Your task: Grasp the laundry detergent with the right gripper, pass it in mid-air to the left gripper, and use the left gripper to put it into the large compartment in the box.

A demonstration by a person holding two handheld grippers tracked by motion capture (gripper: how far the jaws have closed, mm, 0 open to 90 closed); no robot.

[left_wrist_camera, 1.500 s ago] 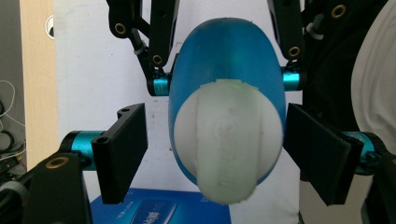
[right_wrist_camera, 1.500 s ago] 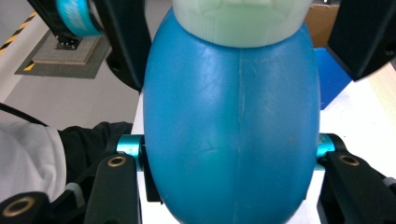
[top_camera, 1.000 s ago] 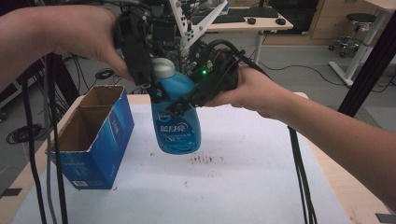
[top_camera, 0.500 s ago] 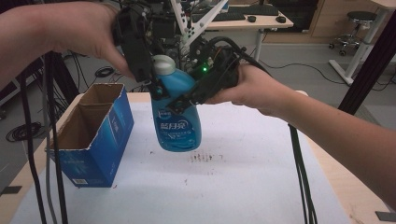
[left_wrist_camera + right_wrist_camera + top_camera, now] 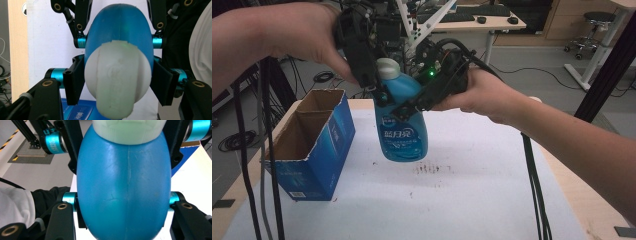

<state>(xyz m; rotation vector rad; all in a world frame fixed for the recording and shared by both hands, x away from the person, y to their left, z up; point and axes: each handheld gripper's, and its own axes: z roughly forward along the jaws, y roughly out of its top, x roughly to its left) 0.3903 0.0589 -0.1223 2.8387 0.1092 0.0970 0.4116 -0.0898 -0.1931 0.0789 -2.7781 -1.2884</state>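
closing in on the white cap (image 5: 117, 80) now, the left gripper (image 5: 117, 85) has just been drawing its jaws together, and in the left gripper view the black pads sit tight against both sides of that cap. a second ago those jaws stood wide around it, so that is the change. the right gripper (image 5: 123, 205) is clamped across the belly of the blue bottle (image 5: 401, 125), pads pressed on either flank in the right gripper view, holding it upright in the air above the middle of the white table (image 5: 472, 200), nearer its far edge. both hands are steady. with the body pinned and the cap now pinched, i'd call this the set-up for twisting the cap off. further left, the open blue box (image 5: 312, 147) stands at the table's left edge, well apart from the bottle.
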